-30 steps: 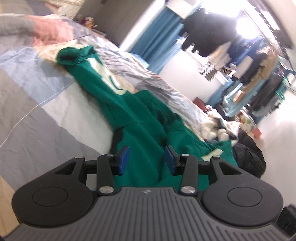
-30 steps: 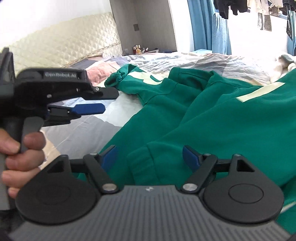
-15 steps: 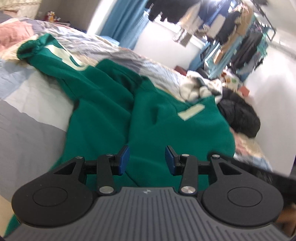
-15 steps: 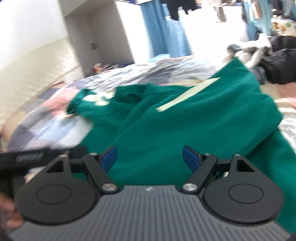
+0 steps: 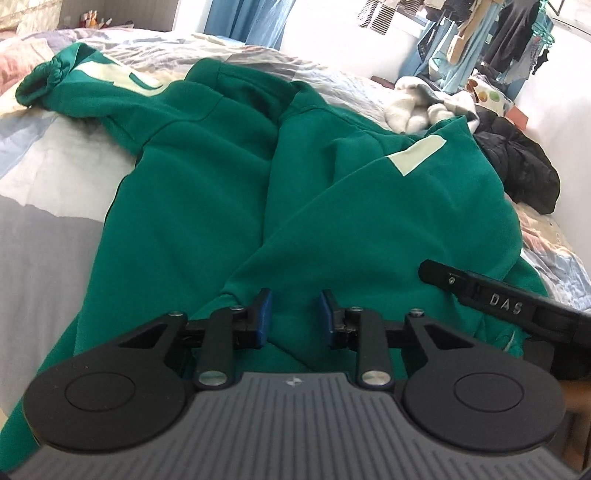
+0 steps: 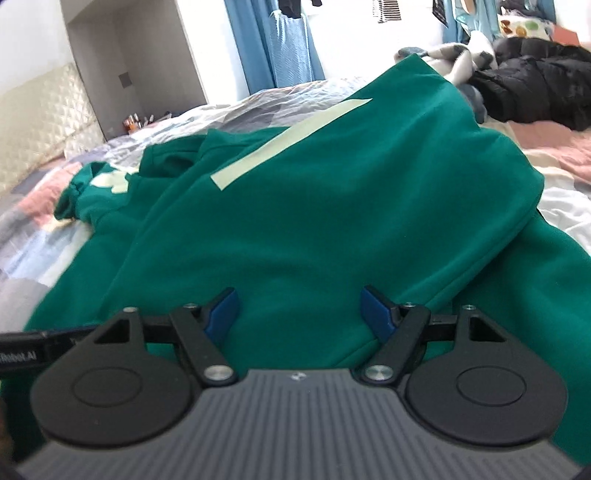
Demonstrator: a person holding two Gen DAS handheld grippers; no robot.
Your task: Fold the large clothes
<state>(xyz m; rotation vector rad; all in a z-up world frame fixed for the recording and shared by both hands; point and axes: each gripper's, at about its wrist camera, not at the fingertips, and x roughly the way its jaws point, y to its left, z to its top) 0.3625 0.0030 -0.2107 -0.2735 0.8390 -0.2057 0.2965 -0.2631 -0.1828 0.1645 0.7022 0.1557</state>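
A large green sweatshirt (image 5: 229,206) is seen spread across a bed (image 5: 55,229) covered by a patchwork quilt, filling the middle of both wrist views. One sleeve, with a gathered cuff (image 5: 37,79) and pale lettering, is stretched toward the upper left of the left wrist view, while the other part, marked by a pale stripe (image 5: 417,153), is laid over the body toward the right of that frame. A heap of other clothes (image 5: 517,162) is seen beyond it at the upper right, and a clothes rail (image 5: 498,33) is hung with garments along the top right edge. The left tool (image 5: 293,314) is held low over the near edge of the sweatshirt; its jaws have just been closing and now stand a narrow gap apart, with green cloth lying between and below them, though no pinch on the fabric can be made out. The right tool (image 6: 299,308) is held with its jaws wide apart over the near hem, and nothing is gripped by it. In the lower right of the left wrist view, one finger of the right tool is seen resting just over the cloth. The step in hand is judged to be the approach to the near edge for a fold. For the next move, both tools would need to be lowered onto the hem and clamped on it, well apart from each other, so that the edge can be lifted evenly and carried over without bunching.
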